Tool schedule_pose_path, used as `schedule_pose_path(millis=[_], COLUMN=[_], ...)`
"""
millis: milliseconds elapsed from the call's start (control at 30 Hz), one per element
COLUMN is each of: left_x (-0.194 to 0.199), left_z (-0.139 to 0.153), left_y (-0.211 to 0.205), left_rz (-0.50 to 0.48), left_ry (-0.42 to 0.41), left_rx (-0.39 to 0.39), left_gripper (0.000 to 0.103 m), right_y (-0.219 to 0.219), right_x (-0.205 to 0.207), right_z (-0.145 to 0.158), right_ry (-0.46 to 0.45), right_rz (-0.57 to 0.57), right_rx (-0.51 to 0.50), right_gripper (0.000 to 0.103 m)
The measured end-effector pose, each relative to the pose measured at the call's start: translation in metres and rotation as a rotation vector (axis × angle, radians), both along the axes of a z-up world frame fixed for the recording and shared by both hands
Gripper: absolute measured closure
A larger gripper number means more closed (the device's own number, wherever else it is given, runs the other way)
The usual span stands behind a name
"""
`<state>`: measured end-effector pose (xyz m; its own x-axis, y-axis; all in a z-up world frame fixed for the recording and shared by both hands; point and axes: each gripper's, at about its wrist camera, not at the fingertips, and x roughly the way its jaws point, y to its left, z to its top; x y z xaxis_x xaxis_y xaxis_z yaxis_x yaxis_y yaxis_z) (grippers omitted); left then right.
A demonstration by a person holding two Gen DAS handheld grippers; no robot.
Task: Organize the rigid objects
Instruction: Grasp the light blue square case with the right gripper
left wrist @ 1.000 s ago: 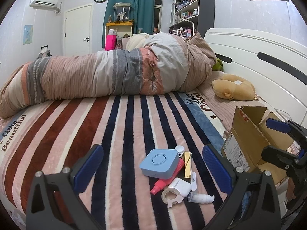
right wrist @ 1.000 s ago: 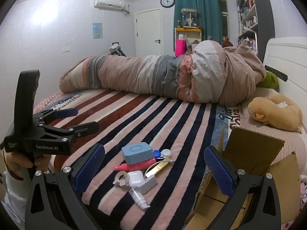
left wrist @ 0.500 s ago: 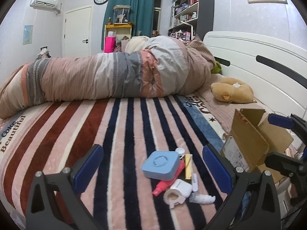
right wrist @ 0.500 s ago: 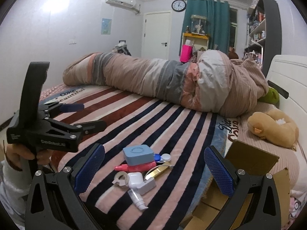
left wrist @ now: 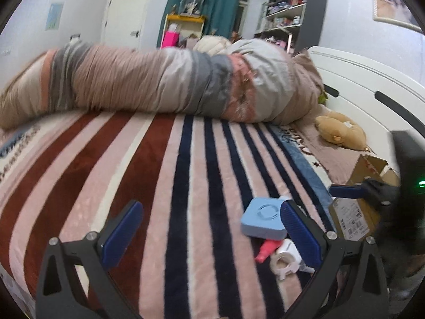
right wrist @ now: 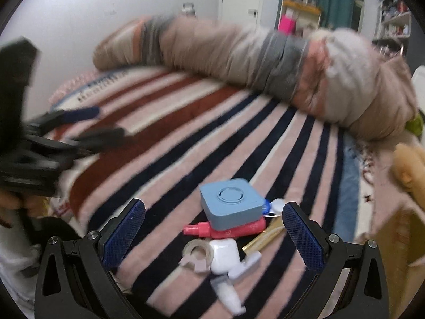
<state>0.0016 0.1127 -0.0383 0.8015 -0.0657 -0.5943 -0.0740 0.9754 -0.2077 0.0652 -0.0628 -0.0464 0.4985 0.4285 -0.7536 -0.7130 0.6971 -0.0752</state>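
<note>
Striped blanket (left wrist: 159,186) fills your view, the rolled duvet (left wrist: 172,82) lying across the far side, the white headboard (left wrist: 372,90) to the right with a tan plush toy (left wrist: 340,130) at its foot. Both cameras have swung hard in the last half second and the frames are smeared, so you are plainly on the move. The right gripper (right wrist: 212,234) has dropped closer: the pile that sat small between its fingers now looms large, framed squarely by the wide-spread jaws, nothing held. That reads as an approach for a first pick.

The cardboard box (left wrist: 353,218), likely where things go, is at the right, just beside the pile; in the left view your other tool blocks much of it, and in the right view only a blurred brown edge shows. The left gripper (left wrist: 212,228) has slid leftward, so the pile now sits at its right finger and not between the two; jaws wide, empty.

Down to the pile: the blue square case (right wrist: 231,202) lies on top of the red tube (right wrist: 225,230), with a white earbud case (right wrist: 225,255) and a tape roll (right wrist: 198,252) touching in front. A gold strip (right wrist: 265,239) pokes out under the right finger. A small white bottle (right wrist: 231,296) at the near edge is too blurred to identify, as are the bits behind the blue case.
</note>
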Motion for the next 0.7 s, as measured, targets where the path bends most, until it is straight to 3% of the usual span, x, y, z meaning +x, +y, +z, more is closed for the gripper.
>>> schedule_pose_path(millis=[100, 233, 367, 533, 700], left_x=[0.006, 0.009, 0.008, 0.009, 0.010], left_z=[-0.011, -0.018, -0.020, -0.019, -0.018], left_y=[0.007, 0.009, 0.006, 0.005, 0.006], left_rz=[0.007, -0.005, -0.007, -0.044, -0.046], left_ry=[0.036, 0.064, 0.078, 0.067, 0.049], left_rx=[0.019, 0.030, 0.068, 0.028, 0.039], left_gripper=[0.000, 0.000, 0.000, 0.000, 0.000], right_y=[0.017, 0.016, 0.018, 0.025, 0.037], right_x=[0.035, 0.063, 0.058, 0.041, 0.044], right_z=[-0.033, -0.048, -0.052, -0.049, -0.056], right_ry=[0.032, 0.105, 0.176, 0.217, 0.205], right_rz=[-0.035, -0.077, -0.006, 0.071, 0.034], right_rx=[-0.065, -0.047, -0.041, -0.026, -0.080], right_gripper=[0.000, 0.000, 0.000, 0.000, 0.000])
